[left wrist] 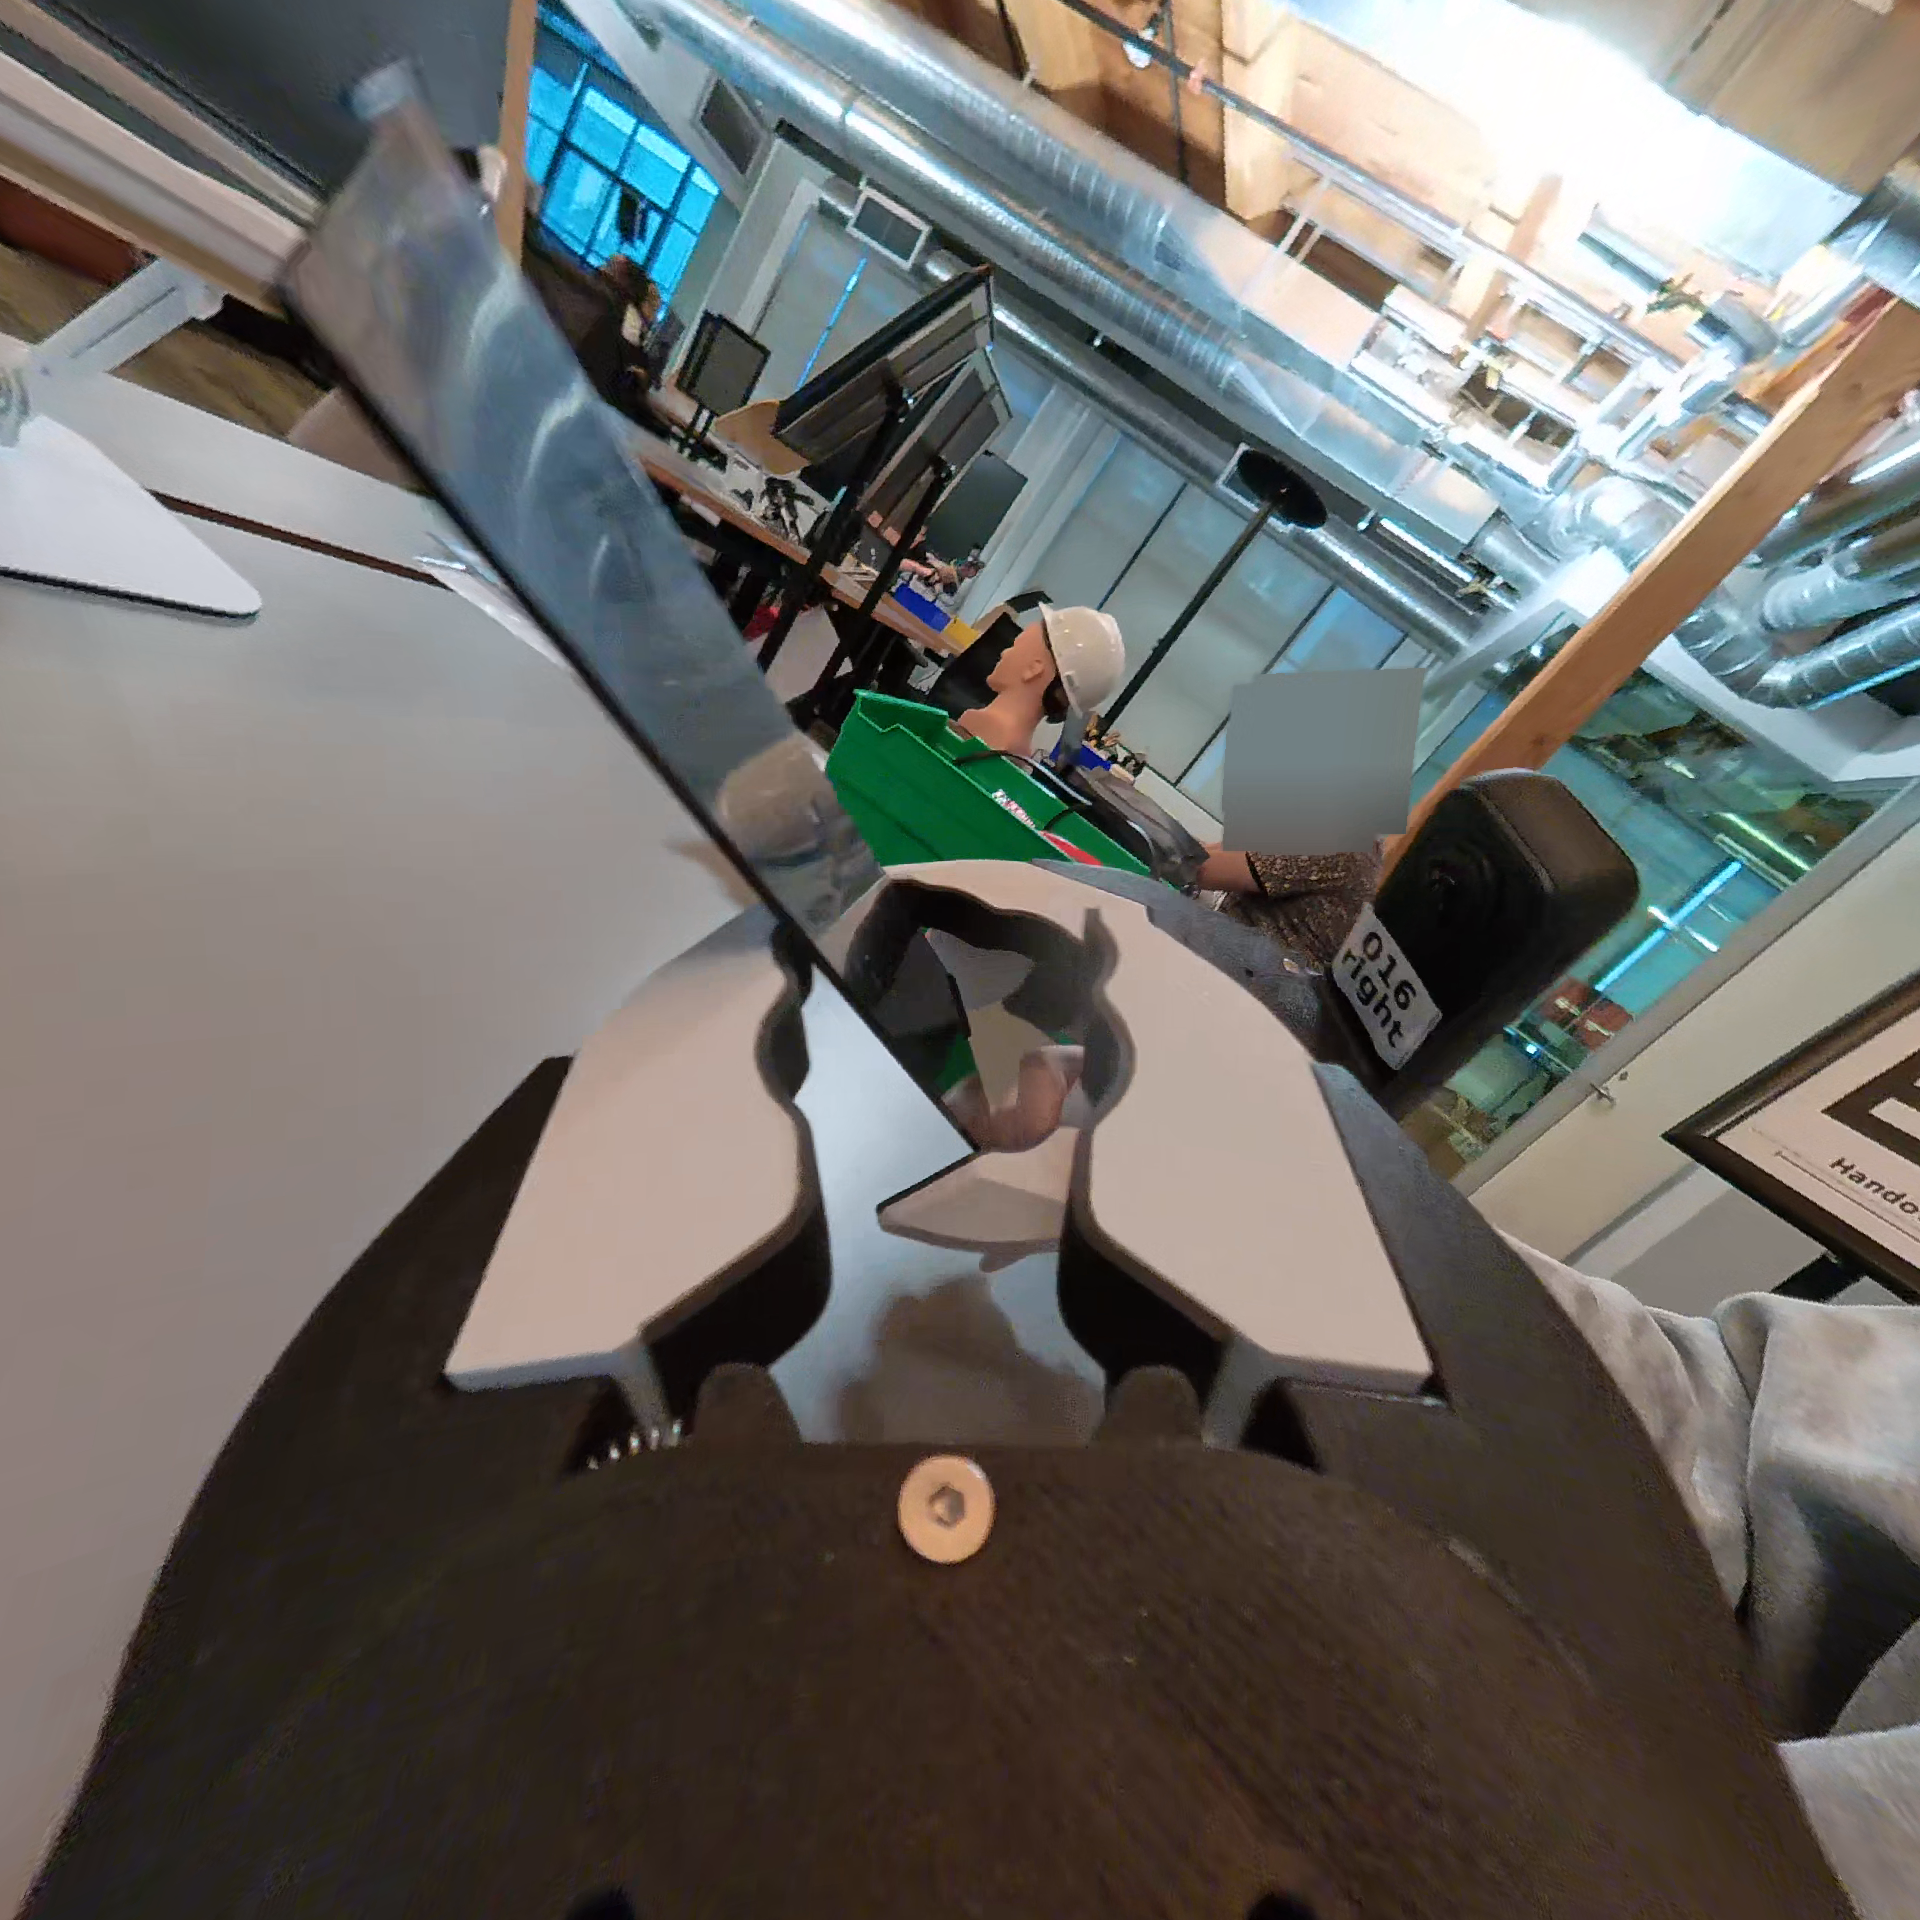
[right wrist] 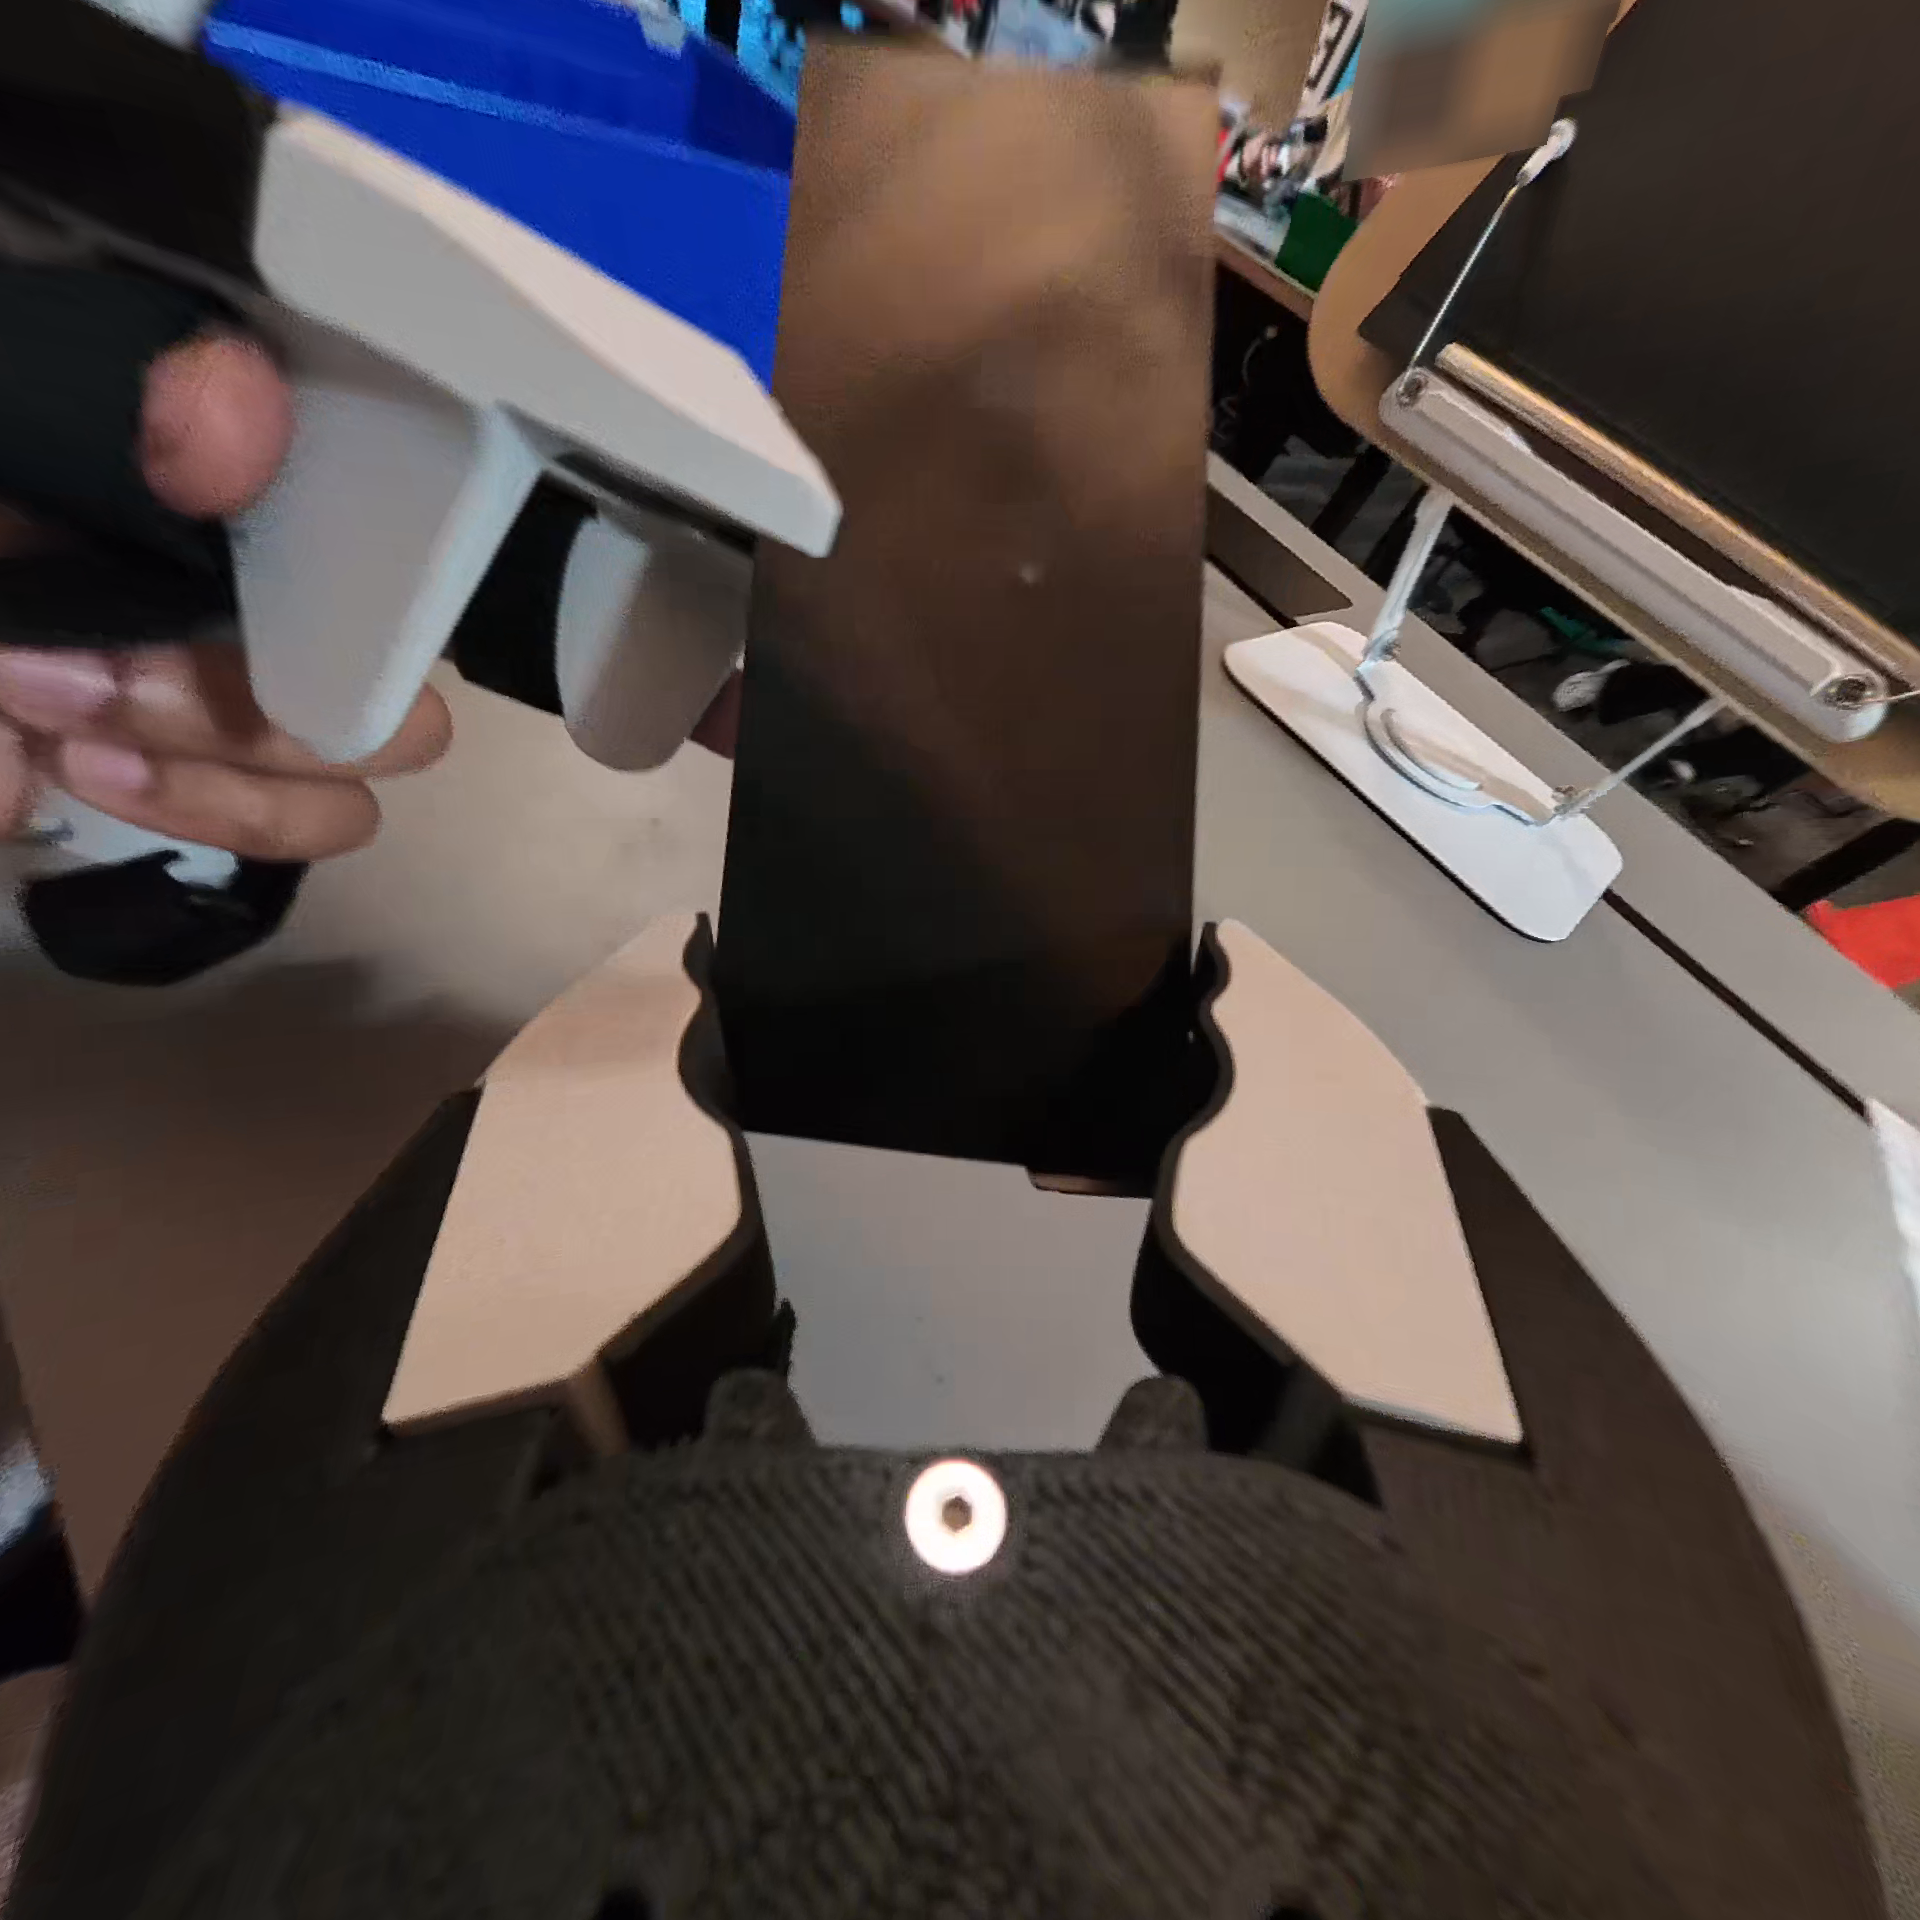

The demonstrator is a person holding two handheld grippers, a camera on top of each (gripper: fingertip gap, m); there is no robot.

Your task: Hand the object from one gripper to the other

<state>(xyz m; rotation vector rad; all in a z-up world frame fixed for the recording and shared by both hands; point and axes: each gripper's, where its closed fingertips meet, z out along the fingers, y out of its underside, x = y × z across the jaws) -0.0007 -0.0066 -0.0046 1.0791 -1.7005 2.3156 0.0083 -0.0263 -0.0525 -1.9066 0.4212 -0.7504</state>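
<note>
A thin glossy black panel (right wrist: pixel 987 520) stands upright over the grey table. My right gripper (right wrist: pixel 951 987) is shut on the panel's lower end, one finger against each side edge. In the left wrist view the panel (left wrist: pixel 540 468) runs diagonally up and left, its lower part between the fingers of my left gripper (left wrist: pixel 945 966). Those jaws stand apart with room on both sides of the panel. In the right wrist view the left gripper's white fingers (right wrist: pixel 540 343) straddle the panel's left edge. The right gripper's black body (left wrist: pixel 1496 914) shows behind.
The grey table (left wrist: pixel 260 831) lies below. A white stand base (right wrist: pixel 1455 790) carries a tilted board at the right. A blue bin (right wrist: pixel 582 156) is behind the left gripper. A green bin (left wrist: pixel 935 790), a hard-hatted mannequin (left wrist: pixel 1070 655) and a framed sign (left wrist: pixel 1849 1143) stand beyond.
</note>
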